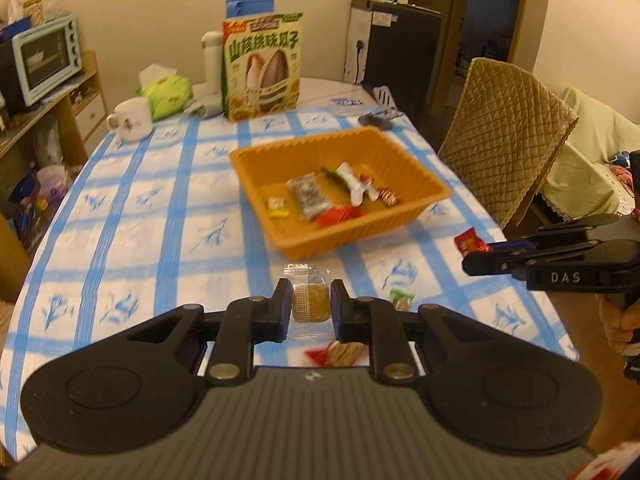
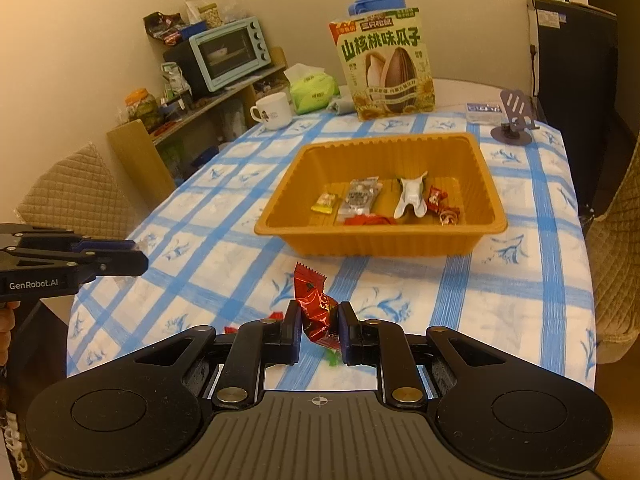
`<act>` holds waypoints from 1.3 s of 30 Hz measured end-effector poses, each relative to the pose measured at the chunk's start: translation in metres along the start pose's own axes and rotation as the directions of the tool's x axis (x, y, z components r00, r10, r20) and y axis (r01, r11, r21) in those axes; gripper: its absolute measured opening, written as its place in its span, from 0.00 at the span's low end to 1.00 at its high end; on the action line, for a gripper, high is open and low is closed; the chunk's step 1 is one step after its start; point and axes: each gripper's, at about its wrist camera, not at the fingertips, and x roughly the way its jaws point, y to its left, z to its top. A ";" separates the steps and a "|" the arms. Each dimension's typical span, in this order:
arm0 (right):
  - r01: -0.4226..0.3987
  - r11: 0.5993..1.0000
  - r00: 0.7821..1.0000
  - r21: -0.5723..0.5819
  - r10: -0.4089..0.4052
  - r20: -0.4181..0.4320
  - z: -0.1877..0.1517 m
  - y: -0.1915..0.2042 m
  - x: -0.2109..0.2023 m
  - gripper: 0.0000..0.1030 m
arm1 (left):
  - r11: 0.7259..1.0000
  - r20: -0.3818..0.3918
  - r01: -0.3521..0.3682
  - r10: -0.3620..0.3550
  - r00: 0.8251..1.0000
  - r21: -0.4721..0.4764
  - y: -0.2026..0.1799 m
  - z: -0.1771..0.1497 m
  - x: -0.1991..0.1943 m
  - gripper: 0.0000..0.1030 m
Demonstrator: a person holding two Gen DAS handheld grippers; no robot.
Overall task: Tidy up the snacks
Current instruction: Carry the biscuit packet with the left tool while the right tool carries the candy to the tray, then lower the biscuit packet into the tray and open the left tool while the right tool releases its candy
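My left gripper [image 1: 311, 304] is shut on a clear-wrapped brown snack [image 1: 311, 299], lifted above the checked tablecloth. My right gripper [image 2: 319, 322] is shut on a red foil candy [image 2: 316, 308], also off the table. Ahead of both stands an orange tray [image 1: 264, 160] [image 2: 384, 146] holding several wrapped snacks, among them a grey packet [image 2: 358, 198] and a white wrapper [image 2: 411, 196]. The right gripper shows at the right edge of the left wrist view [image 1: 472, 262], near a red candy [image 1: 469, 242] on the cloth. The left gripper shows at the left of the right wrist view [image 2: 138, 258].
Loose snacks lie near the table's front edge: a green-and-brown one [image 1: 401, 298] and a red-and-tan one [image 1: 340, 354]. At the back stand a sunflower-seed box [image 1: 262, 66], a mug [image 1: 130, 120], a tissue pack [image 1: 166, 94], a bottle [image 1: 212, 60] and a phone stand [image 2: 514, 120]. A quilted chair [image 1: 500, 140] stands at the right.
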 end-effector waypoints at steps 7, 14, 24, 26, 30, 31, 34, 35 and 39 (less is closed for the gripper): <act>-0.011 1.000 1.000 -0.006 0.011 0.029 0.027 -0.020 0.007 0.18 | 1.000 0.022 -0.001 0.001 1.000 0.006 -0.011 0.041 0.032 0.18; -0.018 1.000 0.999 -0.008 0.018 0.051 0.062 -0.043 0.029 0.18 | 0.999 0.027 -0.043 0.042 0.999 0.018 -0.015 0.081 0.072 0.18; -0.014 1.000 0.998 -0.004 0.014 0.054 0.105 -0.075 0.070 0.18 | 0.996 -0.004 -0.086 0.085 0.996 -0.034 -0.004 0.113 0.125 0.18; -0.017 1.000 0.999 0.005 0.017 0.045 0.108 -0.081 0.078 0.18 | 0.994 -0.018 -0.098 0.098 0.995 -0.040 -0.003 0.114 0.136 0.18; -0.017 1.000 1.000 0.018 0.016 0.025 0.110 -0.091 0.094 0.18 | 0.991 -0.056 -0.119 0.116 0.992 -0.056 0.000 0.113 0.157 0.18; -0.017 1.000 1.000 0.023 0.016 0.021 0.110 -0.093 0.097 0.18 | 0.991 -0.065 -0.123 0.119 0.991 -0.059 0.000 0.112 0.162 0.18; -0.018 0.999 1.000 0.034 0.018 0.007 0.109 -0.099 0.106 0.18 | 0.988 -0.094 -0.133 0.126 0.988 -0.073 0.003 0.108 0.175 0.18; -0.018 0.999 1.000 0.038 0.018 0.003 0.109 -0.101 0.108 0.18 | 0.988 -0.104 -0.137 0.129 0.986 -0.076 0.003 0.107 0.179 0.18; -0.018 0.999 1.000 0.045 0.019 -0.011 0.107 -0.107 0.114 0.18 | 0.985 -0.141 -0.149 0.136 0.981 -0.084 0.005 0.100 0.194 0.18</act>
